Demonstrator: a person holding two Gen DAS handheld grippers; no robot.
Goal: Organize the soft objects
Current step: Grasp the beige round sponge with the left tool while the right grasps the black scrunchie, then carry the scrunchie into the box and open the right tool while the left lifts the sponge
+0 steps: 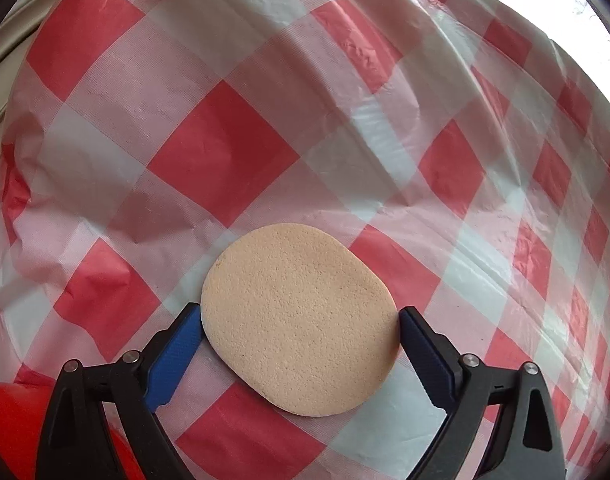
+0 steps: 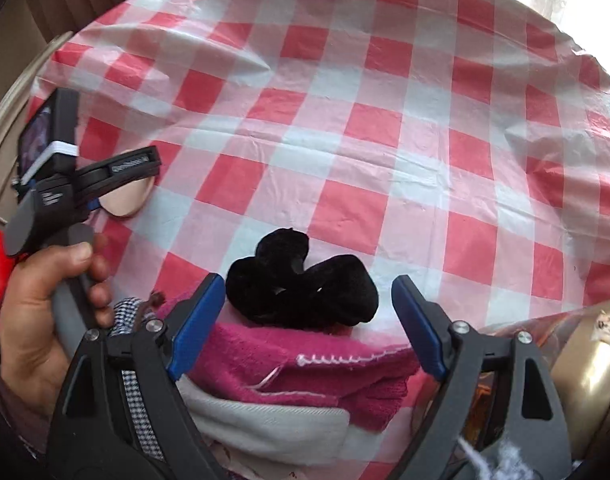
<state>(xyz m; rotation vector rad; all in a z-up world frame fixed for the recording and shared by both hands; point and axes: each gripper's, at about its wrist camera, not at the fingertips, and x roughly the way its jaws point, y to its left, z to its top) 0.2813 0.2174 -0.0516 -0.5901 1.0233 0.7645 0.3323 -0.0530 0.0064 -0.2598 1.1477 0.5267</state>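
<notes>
Peach sponge (image 1: 299, 320) lies between our left gripper (image 1: 299, 318)'s wide jaws, unclamped; at six o'clock in the right view, right gripper (image 2: 303, 312) straddles black scrunchie (image 2: 305, 284), open.

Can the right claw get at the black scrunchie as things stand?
Probably yes: the right claw is open, its fingers either side of the black scrunchie, with nothing lying over it. It rests partly on the pink cloth.
</notes>
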